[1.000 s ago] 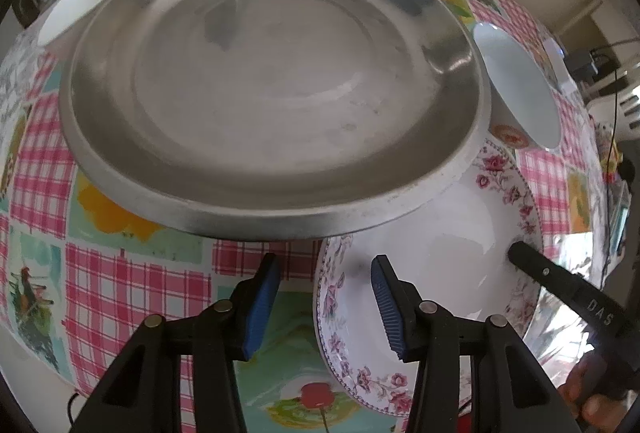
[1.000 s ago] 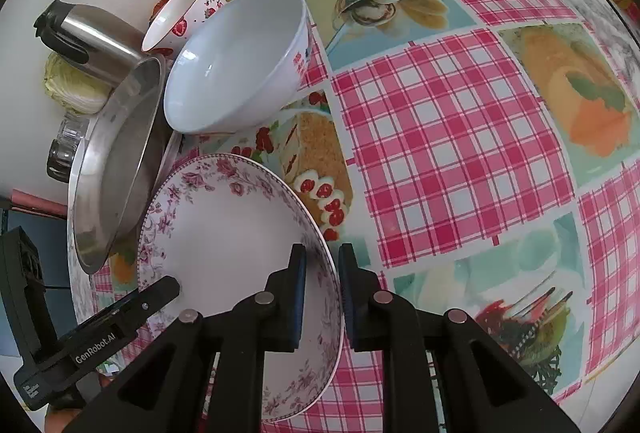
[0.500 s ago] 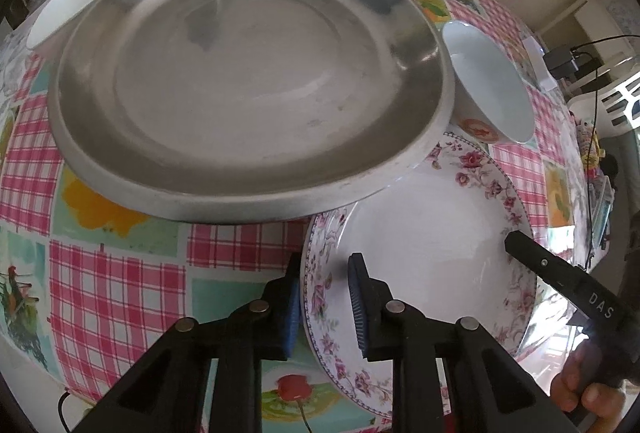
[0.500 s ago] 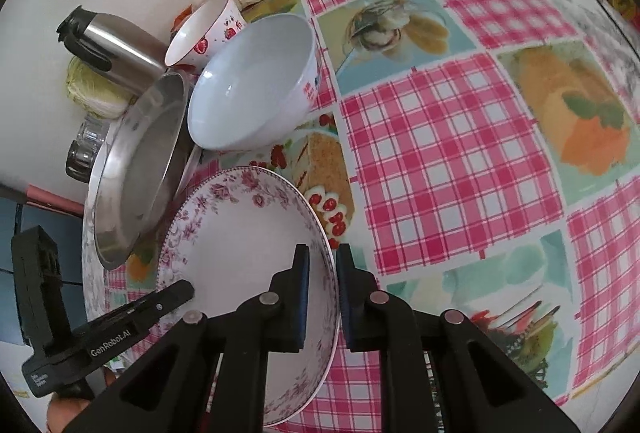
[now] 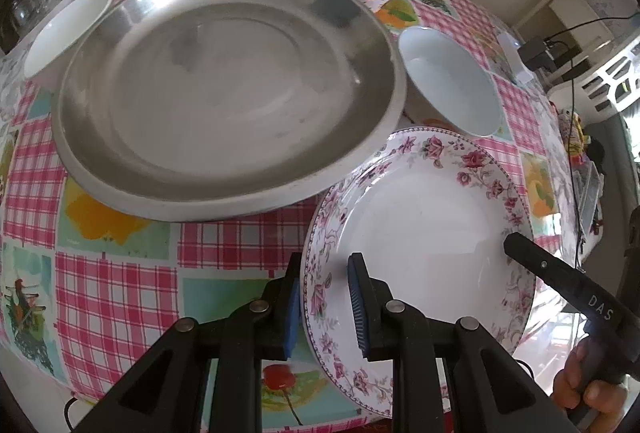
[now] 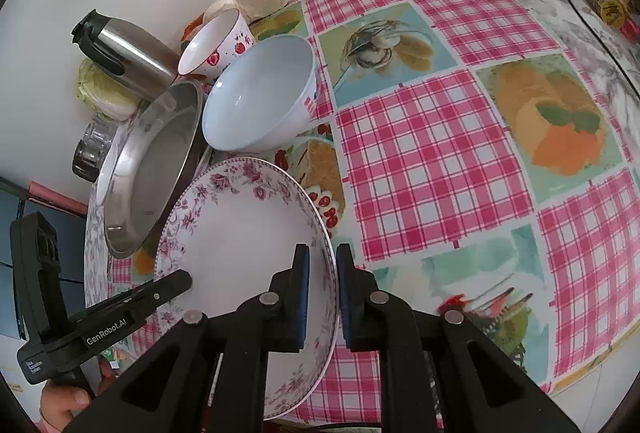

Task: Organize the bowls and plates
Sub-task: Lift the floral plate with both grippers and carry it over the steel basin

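Both tongs are gripping the white floral-rimmed ceramic plate (image 5: 420, 225): left gripper (image 5: 325, 307) and right gripper (image 6: 321, 299) are pinching opposite rims (plate between them, beside the round steel tray (image 5: 224, 89)).

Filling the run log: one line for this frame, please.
left gripper: shut on floral plate rim | right gripper: shut on opposite rim | steel tray: on table

Open desk (image 6: 440, 153) lies right of the floral plate (image 6: 240, 233). Steel pan (image 6: 156, 169), white bowl (image 6: 260, 93), strawberry cup (image 6: 216, 45) and kettle (image 6: 124, 53) crowd the wall side.
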Motion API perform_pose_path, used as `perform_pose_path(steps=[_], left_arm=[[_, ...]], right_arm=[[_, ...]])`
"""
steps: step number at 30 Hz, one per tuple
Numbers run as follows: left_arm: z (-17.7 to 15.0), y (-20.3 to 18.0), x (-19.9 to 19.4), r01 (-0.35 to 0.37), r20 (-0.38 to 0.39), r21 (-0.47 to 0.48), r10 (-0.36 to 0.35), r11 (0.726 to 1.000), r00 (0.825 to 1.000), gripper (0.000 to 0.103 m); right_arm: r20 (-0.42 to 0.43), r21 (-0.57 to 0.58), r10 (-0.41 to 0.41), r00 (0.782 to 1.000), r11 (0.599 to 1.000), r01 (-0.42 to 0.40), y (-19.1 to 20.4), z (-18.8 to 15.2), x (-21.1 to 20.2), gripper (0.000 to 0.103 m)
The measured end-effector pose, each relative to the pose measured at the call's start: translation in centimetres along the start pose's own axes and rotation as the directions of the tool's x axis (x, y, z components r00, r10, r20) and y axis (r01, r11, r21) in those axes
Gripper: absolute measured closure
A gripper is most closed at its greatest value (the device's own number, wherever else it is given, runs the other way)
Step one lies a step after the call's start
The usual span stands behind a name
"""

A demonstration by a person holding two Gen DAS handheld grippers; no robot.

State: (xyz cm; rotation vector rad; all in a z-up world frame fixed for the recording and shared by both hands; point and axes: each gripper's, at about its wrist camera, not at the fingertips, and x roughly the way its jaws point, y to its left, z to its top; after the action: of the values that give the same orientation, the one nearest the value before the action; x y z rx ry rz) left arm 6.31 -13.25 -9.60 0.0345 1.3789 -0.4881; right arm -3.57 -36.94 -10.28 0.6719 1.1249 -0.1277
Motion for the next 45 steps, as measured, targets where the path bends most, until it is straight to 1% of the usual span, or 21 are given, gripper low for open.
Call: perform_pose_path(steps=[6, 10, 15, 20, 25, 30, 36, 42, 45], left_arm=[[0.1, -0.6, -1.0, 0.013, 0.021, 0.033, -0.014, 0.999, 1.0, 0.078], [0.0, -1.0, -1.9, 0.036, 0.048, 0.05, -0.039, 0.998, 0.998, 0.078], [0.3, -1.6, -2.7, 0.037, 0.069, 0.073, -0.042, 0.997, 0.997, 0.079], [1.0, -1.9, -4.0, 0.026, 0.127, 0.086, -0.037, 0.996, 0.991, 0.078], [2.6, -1.4, -5.0, 0.058, 0.155, 0.06, -0.067, 0.997, 0.986, 0.078], [4.4, -0.5, -6.4, 0.068, 0.202, 0.03, -0.072, 0.997, 0.977, 0.078], [7.0, 1.1, -7.1, 0.099, 0.233, -0.016, -0.092, 0.995, 0.968, 0.078], [9.4, 2.3, -7.4, 0.106, 0.262, -0.054, -0.089, 0.993, 0.961, 0.079], [10.4, 3.1, -7.1, 0.123, 0.262, -0.07, -0.101, 0.99, 0.96, 0.079]], right_arm=[[0.033, 0.0, -0.001, 0.999, 1.0, 0.001, -0.2, -0.4, -1.4, 0.089], [0.061, 0.0, -0.001, 0.998, 1.0, 0.001, -0.3, -0.4, -2.5, 0.089], [0.099, -0.003, 0.001, 0.995, 1.0, -0.001, -0.2, -0.4, -3.7, 0.089], [0.138, -0.012, 0.013, 0.99, 1.0, -0.012, 0.5, 0.1, -5.0, 0.089], [0.179, -0.032, 0.019, 0.984, 0.999, -0.014, 2.0, 1.4, -6.3, 0.089], [0.195, -0.055, 0.039, 0.98, 0.998, -0.029, 3.8, 3.0, -6.7, 0.089], [0.204, -0.077, 0.063, 0.977, 0.996, -0.048, 5.8, 5.0, -6.4, 0.089], [0.199, -0.093, 0.074, 0.977, 0.994, -0.056, 7.6, 7.6, -5.1, 0.088], [0.196, -0.106, 0.084, 0.977, 0.992, -0.064, 8.2, 8.4, -4.5, 0.088]])
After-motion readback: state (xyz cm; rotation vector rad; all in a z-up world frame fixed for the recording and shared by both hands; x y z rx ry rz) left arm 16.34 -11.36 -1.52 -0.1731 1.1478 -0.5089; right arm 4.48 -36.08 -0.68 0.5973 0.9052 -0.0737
